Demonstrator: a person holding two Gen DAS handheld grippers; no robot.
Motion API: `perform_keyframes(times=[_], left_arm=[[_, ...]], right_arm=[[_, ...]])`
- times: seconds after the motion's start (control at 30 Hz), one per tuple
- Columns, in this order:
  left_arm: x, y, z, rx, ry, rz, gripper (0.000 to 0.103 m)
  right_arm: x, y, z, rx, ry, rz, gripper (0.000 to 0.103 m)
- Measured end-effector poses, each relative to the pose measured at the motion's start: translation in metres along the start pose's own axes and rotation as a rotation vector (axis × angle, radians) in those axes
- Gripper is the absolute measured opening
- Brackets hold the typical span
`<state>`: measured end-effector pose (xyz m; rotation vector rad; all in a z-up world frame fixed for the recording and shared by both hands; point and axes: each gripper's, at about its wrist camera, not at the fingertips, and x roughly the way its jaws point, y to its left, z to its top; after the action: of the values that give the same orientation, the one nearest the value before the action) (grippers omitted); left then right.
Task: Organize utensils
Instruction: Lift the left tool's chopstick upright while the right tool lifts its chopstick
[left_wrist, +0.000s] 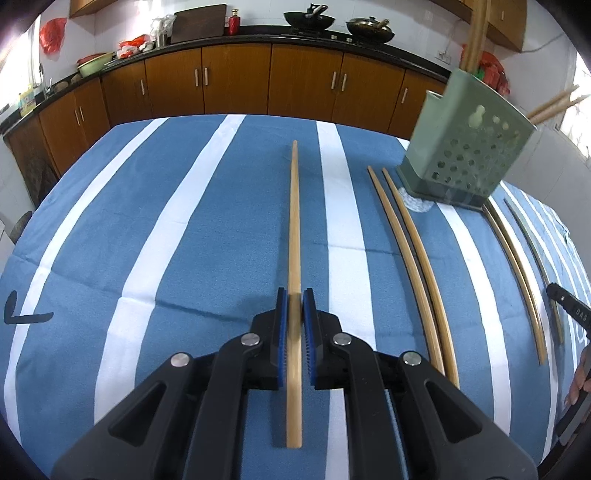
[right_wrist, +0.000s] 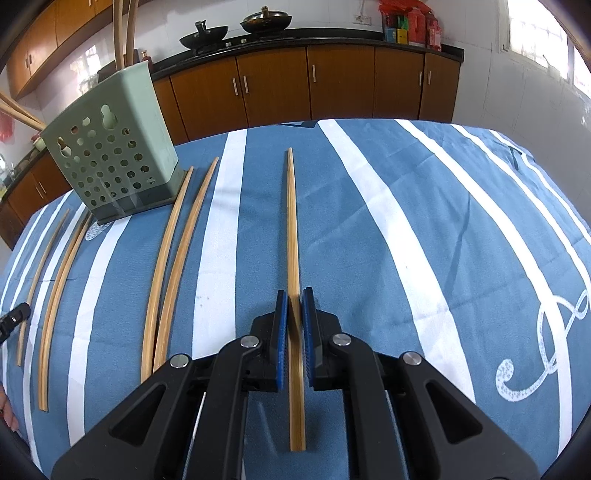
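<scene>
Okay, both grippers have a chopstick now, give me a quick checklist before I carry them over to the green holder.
1. Left gripper shut on left chopstick: ok.
2. Right gripper shut on right chopstick: ok.
3. Green holder upright on striped cloth: ok.
4. Room left inside the holder, which already has chopsticks: cannot tell.
5. Chopstick pair still lying loose between left gripper and holder: not ok.

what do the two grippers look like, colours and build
Both look the same: the left gripper and the right gripper are matte black plastic linkages with round silver pivot pins. Each finger has a blue ribbed pad on its inner face. The left view shows white lettering on the right gripper, too small to read fully.
</scene>
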<state>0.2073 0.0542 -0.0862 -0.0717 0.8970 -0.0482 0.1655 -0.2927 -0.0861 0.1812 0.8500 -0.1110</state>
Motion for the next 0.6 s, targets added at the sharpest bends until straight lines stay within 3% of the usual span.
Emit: perform_keyframes(times=[0.37,0.6], left_arm=[[-0.004,0.002,-0.001,0.008,0.002,-0.004,0.008],[-0.048,0.002,0.017,0.007,-0.134,-0.025,0.008]], right_arm=[[-0.004,-0.003,0.001,0.002,-0.003,0.008,0.008],[-0.055,-0.008,0.02,0.034,-0.181,0.048,0.008]])
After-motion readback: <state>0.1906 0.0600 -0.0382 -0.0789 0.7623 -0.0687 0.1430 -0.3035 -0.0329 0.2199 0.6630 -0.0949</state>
